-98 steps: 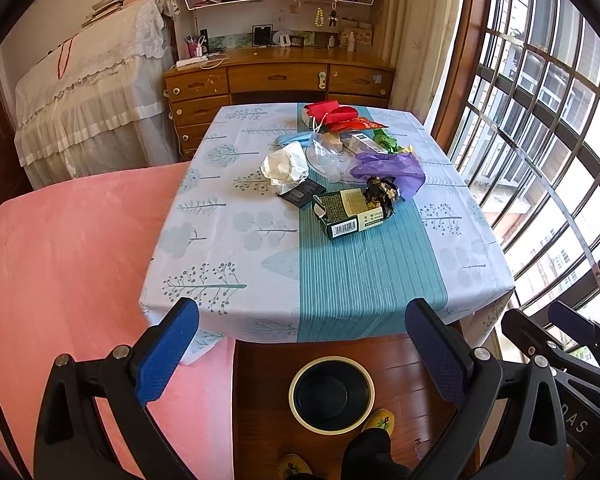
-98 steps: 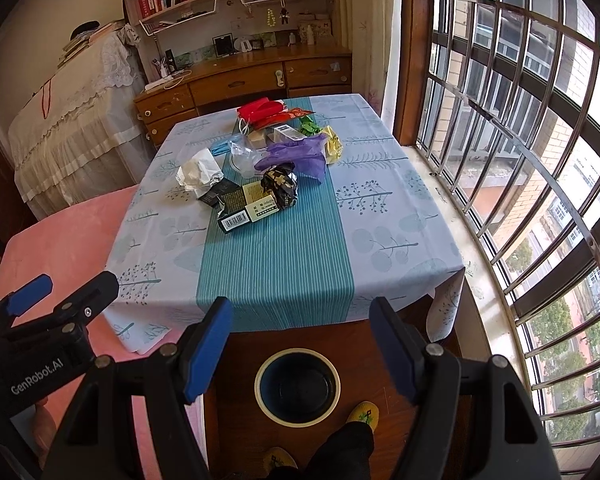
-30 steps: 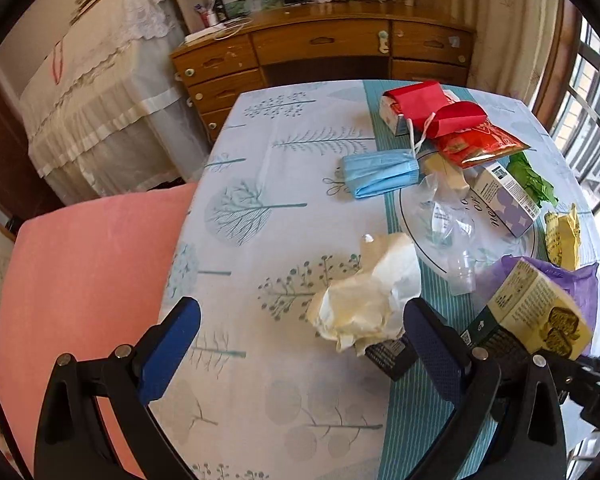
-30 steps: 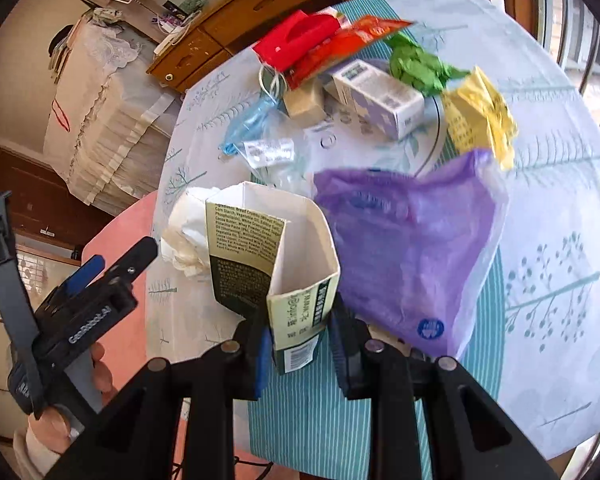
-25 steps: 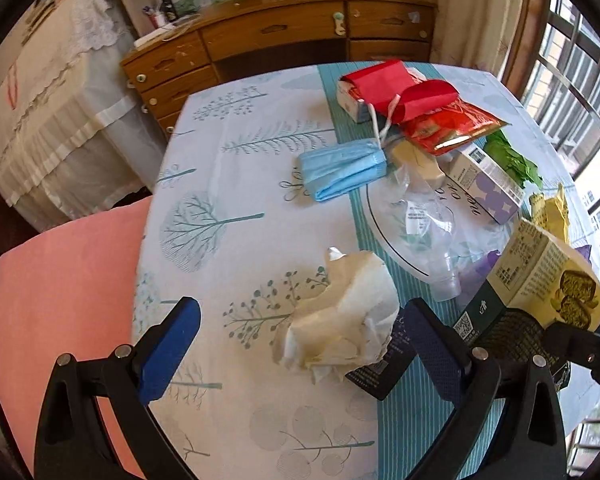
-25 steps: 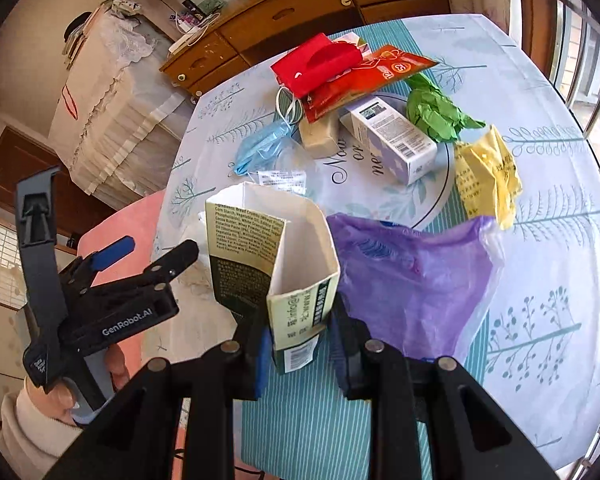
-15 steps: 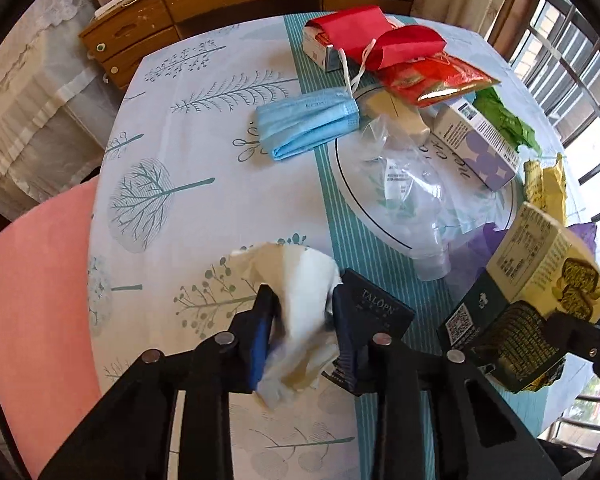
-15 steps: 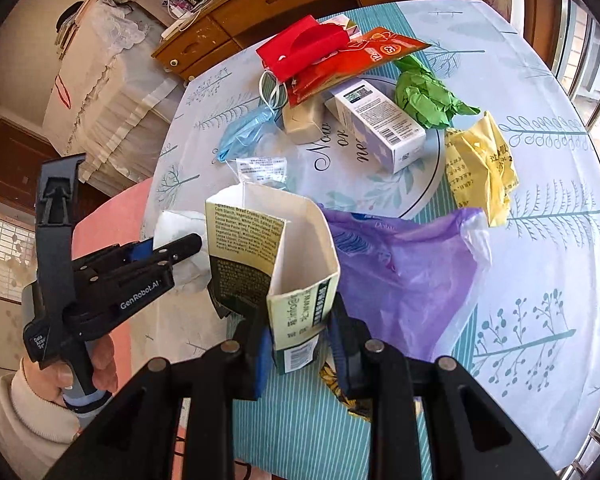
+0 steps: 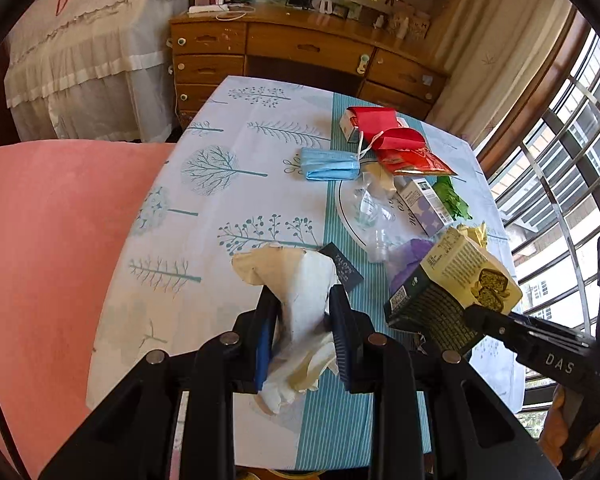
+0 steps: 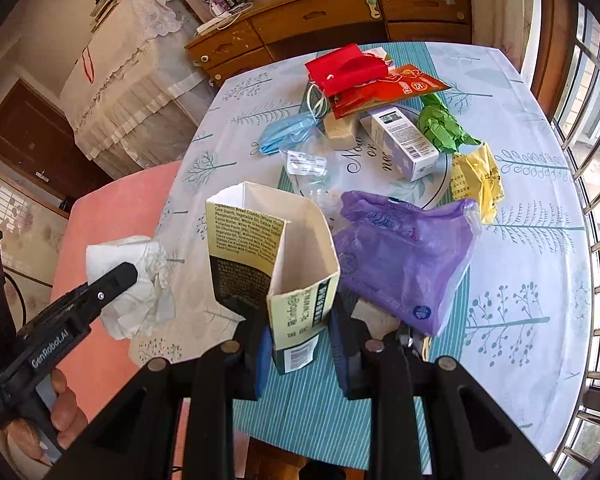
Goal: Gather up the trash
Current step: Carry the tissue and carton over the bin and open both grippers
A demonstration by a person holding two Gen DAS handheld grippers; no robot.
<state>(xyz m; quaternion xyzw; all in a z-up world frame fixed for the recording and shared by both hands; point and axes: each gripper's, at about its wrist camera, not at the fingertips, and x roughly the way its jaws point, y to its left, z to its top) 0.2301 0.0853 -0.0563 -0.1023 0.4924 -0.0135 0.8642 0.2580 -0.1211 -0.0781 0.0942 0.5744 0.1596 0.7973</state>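
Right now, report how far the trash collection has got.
Nothing looks binned yet. In hand: left gripper has just closed on the crumpled tissue; right gripper grips the open carton. Left on the table: purple bag, blue mask, red wrappers.

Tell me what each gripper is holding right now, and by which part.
The left gripper pinches the crumpled tissue around its middle. The right gripper clamps the open carton at its bottom end.

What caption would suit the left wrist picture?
Left gripper clamps a crumpled tissue above the tablecloth, beside the right gripper's empty carton.
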